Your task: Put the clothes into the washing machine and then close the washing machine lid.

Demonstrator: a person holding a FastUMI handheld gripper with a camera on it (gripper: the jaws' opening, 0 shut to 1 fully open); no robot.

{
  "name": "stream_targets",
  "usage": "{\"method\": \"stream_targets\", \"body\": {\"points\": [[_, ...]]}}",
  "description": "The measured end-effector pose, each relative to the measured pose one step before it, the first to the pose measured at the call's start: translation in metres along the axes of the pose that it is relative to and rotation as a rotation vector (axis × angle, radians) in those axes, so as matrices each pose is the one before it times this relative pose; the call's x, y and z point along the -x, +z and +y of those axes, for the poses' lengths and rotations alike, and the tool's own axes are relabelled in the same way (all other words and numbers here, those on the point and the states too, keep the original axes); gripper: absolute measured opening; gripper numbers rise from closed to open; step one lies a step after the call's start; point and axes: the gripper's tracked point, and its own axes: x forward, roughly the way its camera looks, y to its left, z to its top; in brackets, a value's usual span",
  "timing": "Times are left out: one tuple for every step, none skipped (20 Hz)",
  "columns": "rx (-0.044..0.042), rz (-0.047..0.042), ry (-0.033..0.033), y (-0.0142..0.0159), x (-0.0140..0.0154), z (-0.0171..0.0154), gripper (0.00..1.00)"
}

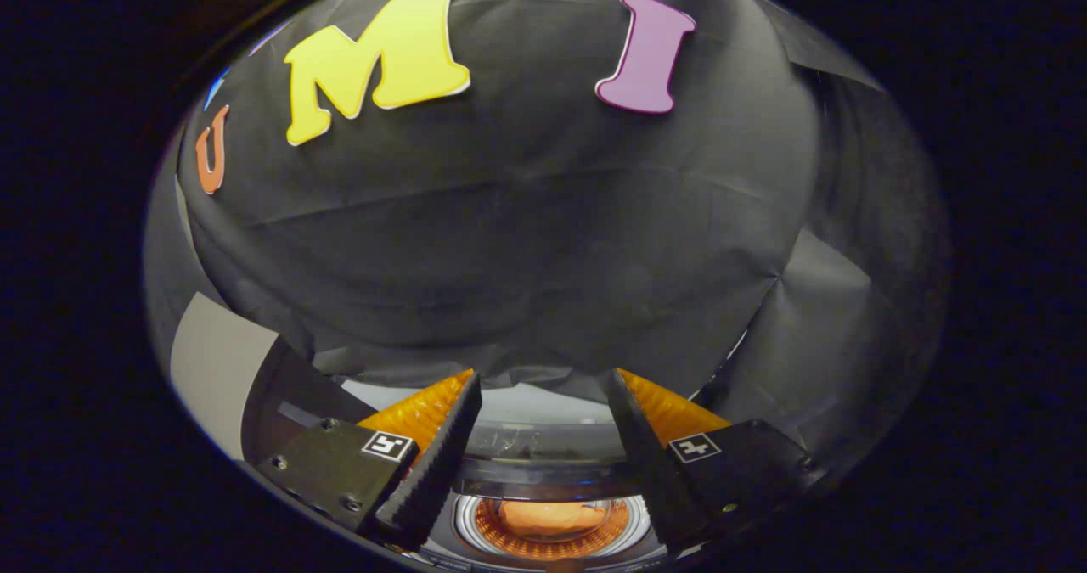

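Observation:
My gripper (543,386) is open, its two fingers spread wide with nothing between them. Below and between the fingers lies the washing machine (543,454), seen from above, with its top opening and round drum (548,526) in sight. An orange piece of clothing (548,515) rests inside the drum. The lid looks raised behind the opening, though its exact position is hard to tell. The fingers hang above the machine, apart from it.
The booth's black cloth wall (526,242) rises straight ahead beyond the fingers. A pale grey panel (216,369) stands off to the left of the machine. Folds of cloth drape down on the right side.

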Motion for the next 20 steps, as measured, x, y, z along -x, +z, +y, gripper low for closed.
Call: {"method": "stream_targets", "body": {"points": [[-0.00192, -0.01358, -0.00091, -0.0013, -0.0014, 0.00091, 0.95], [0.0011, -0.01236, -0.001, -0.00135, 0.00263, -0.00085, 0.95], [0.0004, -0.00851, -0.0001, -0.00119, 0.00302, -0.0001, 0.95], [0.00011, -0.00664, 0.00026, -0.00099, 0.00188, 0.00011, 0.95], [-0.00022, -0.007, -0.00035, -0.00144, 0.00163, 0.00054, 0.95], [0.00092, -0.00789, 0.00005, -0.00074, 0.00111, 0.00009, 0.95], [-0.00092, -0.00996, -0.00006, -0.00038, 0.00202, 0.00019, 0.95], [0.00091, -0.00208, 0.00028, -0.00151, 0.00145, -0.00019, 0.95], [-0.00041, -0.00053, -0.00069, -0.00149, 0.00179, 0.0001, 0.95], [0.00074, 0.00059, 0.00053, -0.00042, 0.0008, 0.00007, 0.95], [-0.00085, -0.00273, 0.00004, -0.00068, 0.00078, 0.00025, 0.95], [-0.00042, -0.00564, -0.0015, -0.00044, 0.00077, 0.00024, 0.95], [0.0001, -0.00679, -0.00213, -0.00052, 0.00095, 0.00011, 0.95], [-0.00083, -0.00739, -0.00308, -0.00054, 0.00104, -0.00016, 0.95], [0.00109, -0.00924, -0.00133, -0.00157, 0.00176, -0.00036, 0.95], [0.0009, -0.00566, 0.00119, -0.00037, 0.00213, 0.00068, 0.95], [-0.00206, -0.00653, -0.00012, -0.00127, 0.00112, -0.0003, 0.95], [0.00195, -0.00509, -0.00038, -0.00098, 0.00158, -0.00009, 0.95], [-0.0012, -0.00773, -0.0008, -0.00096, 0.00159, 0.00002, 0.95], [0.00097, -0.00593, 0.00044, -0.00115, 0.00182, 0.00007, 0.94]]}}
